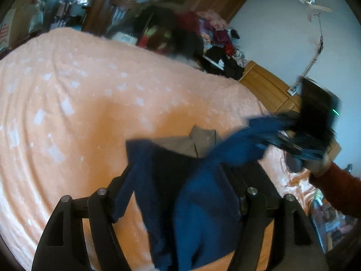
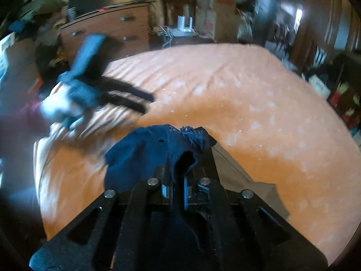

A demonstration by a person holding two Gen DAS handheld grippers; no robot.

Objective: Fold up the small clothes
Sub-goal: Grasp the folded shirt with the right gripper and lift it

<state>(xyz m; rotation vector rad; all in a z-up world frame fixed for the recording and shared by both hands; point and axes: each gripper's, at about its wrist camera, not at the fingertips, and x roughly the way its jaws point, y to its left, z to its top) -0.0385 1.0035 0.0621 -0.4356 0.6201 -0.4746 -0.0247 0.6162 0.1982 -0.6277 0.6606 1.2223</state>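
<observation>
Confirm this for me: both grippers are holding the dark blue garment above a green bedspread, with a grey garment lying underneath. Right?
Not quite: the bedspread is orange with pale flecks, not green, as both wrist views show. The rest holds: the dark blue garment hangs between the left gripper and right gripper, over the grey garment.

Soft daylight, probably from bright doorway [image 2: 297,17] at back; orange bedspread [image 1: 67,113] evenly lit. Heavy motion blur on other gripper [image 2: 126,99] and blue garment [image 1: 203,203]. Fisheye edges bent, corners black.
</observation>
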